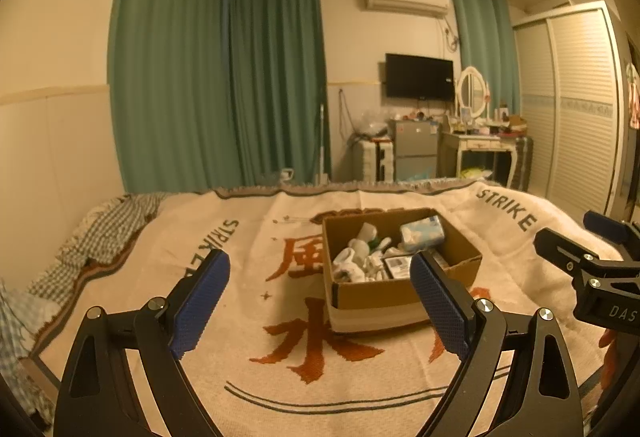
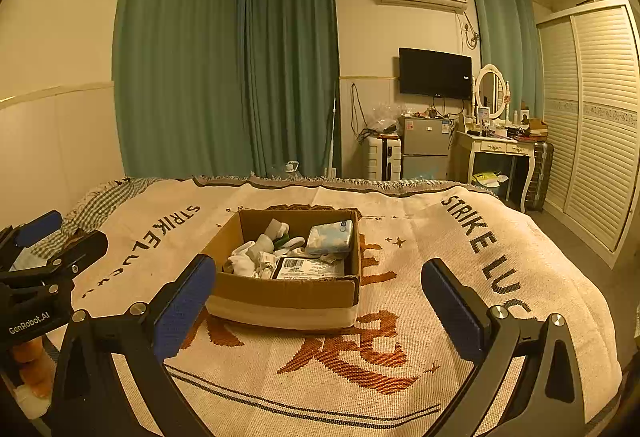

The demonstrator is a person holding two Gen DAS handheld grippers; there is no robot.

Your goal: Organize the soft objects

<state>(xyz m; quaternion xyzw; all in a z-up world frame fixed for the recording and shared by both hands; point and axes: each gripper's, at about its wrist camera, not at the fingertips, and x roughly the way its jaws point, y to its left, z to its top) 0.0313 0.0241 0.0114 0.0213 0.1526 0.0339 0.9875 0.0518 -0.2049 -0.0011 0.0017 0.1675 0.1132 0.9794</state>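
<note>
An open cardboard box (image 1: 372, 297) (image 2: 280, 295) stands on the bed's cream blanket (image 1: 240, 277) (image 2: 440, 277). Inside lie white socks (image 1: 352, 265) (image 2: 250, 259), a light blue tissue pack (image 1: 424, 233) (image 2: 330, 237) and a flat white labelled packet (image 1: 396, 265) (image 2: 310, 269). My left gripper (image 1: 320, 309) is open and empty, held above the blanket in front of the box. My right gripper (image 2: 316, 311) is open and empty, also in front of the box. Each gripper shows at the edge of the other's view, the right one (image 1: 592, 269) and the left one (image 2: 48, 265).
A checked cloth (image 1: 108, 233) (image 2: 96, 205) lies at the bed's far left. Beyond the bed are green curtains (image 2: 224, 77), a small fridge (image 2: 426, 149), a dressing table (image 2: 500, 149) with mirror, a wall TV (image 2: 436, 73) and a louvred wardrobe (image 2: 596, 117).
</note>
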